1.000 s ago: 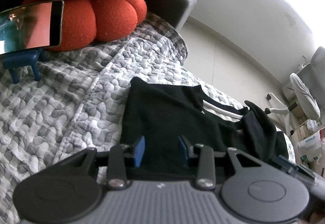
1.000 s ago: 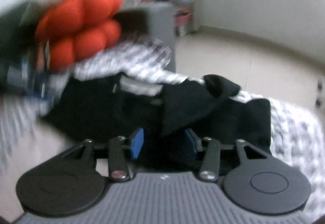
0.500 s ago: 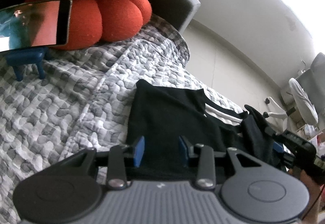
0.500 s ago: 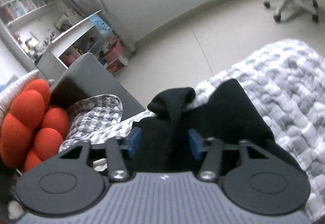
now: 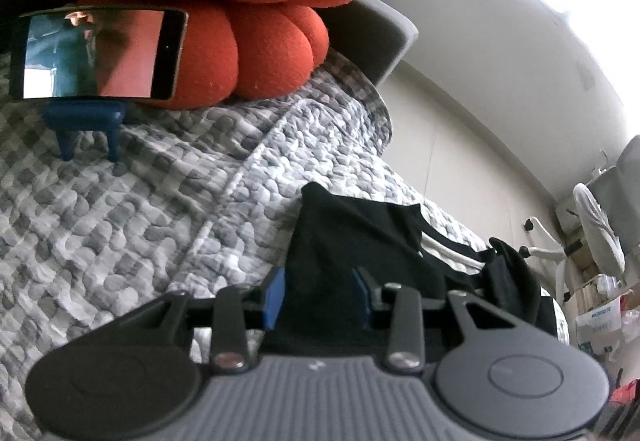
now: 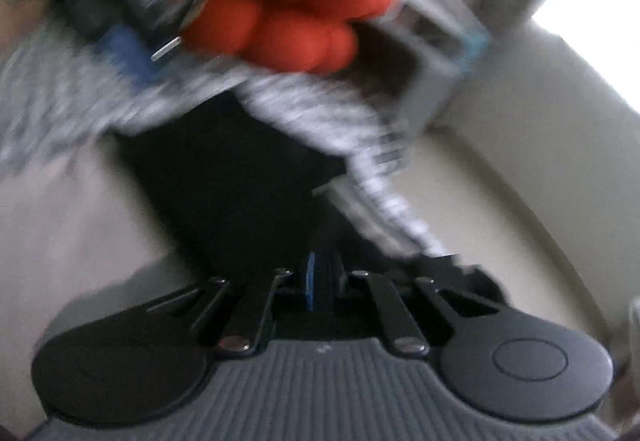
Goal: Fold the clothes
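A black garment with white stripes lies on a grey-and-white quilted bed cover. My left gripper is open, its blue pads on either side of the garment's near edge. In the blurred right wrist view the same black garment lies ahead. My right gripper is shut, with black cloth at its pads, apparently pinching the garment's edge.
A big orange-red cushion sits at the head of the bed, with a phone on a blue stand in front of it. A grey bed frame and pale floor lie beyond. A white office chair stands at the right.
My right gripper has closed from open and swung quickly round toward the cushion; its view is blurred. My left gripper stays open and has drifted slightly left along the garment.
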The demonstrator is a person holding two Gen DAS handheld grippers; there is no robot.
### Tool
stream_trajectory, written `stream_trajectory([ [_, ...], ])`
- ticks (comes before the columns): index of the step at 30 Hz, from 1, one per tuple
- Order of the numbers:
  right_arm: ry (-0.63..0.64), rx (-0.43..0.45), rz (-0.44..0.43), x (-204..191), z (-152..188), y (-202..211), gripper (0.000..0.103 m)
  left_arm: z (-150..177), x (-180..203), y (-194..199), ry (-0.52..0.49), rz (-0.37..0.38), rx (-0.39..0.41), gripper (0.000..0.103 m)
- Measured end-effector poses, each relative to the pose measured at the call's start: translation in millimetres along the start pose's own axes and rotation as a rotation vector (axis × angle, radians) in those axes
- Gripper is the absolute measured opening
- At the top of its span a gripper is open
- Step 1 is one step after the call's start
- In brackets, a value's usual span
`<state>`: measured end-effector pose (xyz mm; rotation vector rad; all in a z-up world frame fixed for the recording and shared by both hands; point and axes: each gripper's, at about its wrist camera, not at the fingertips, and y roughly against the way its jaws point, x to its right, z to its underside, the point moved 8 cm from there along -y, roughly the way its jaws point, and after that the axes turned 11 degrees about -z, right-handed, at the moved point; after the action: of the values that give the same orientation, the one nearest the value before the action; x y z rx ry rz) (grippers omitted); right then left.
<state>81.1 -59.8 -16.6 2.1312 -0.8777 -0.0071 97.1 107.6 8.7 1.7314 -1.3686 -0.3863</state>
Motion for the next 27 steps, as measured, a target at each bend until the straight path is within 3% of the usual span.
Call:
stream_trajectory([
  [1,0.044,-0.034,-0.024,-11,2,-3,0.006,0,0,0,0.000,0.001,0.000,0.038],
  [4,-0.122,0.045,-0.030,14,-2,7,0.007,1,0,1,-0.007,0.004,-0.002,0.038],
  [6,-0.240,0.103,-0.033,33,-4,14,0.022,2,0,2,-0.010,0.006,-0.004,0.038],
  [8,-0.359,0.161,-0.035,52,-7,22,0.055,3,0,1,-0.011,0.006,-0.005,0.038],
  [9,-0.461,0.189,-0.017,69,-2,25,0.057,3,0,1,-0.013,0.006,-0.007,0.038],
  [14,-0.934,0.261,0.046,138,46,28,0.057,7,4,-2,-0.034,0.006,-0.019,0.039],
  [18,-1.157,0.251,0.104,161,84,29,0.057,10,7,-4,-0.048,0.006,-0.026,0.039],
  [20,-1.248,0.278,0.111,167,96,34,0.057,11,8,-5,-0.053,0.003,-0.029,0.040],
  [27,-1.325,0.327,0.226,187,112,41,0.057,13,12,-8,-0.069,-0.005,-0.030,0.040],
])
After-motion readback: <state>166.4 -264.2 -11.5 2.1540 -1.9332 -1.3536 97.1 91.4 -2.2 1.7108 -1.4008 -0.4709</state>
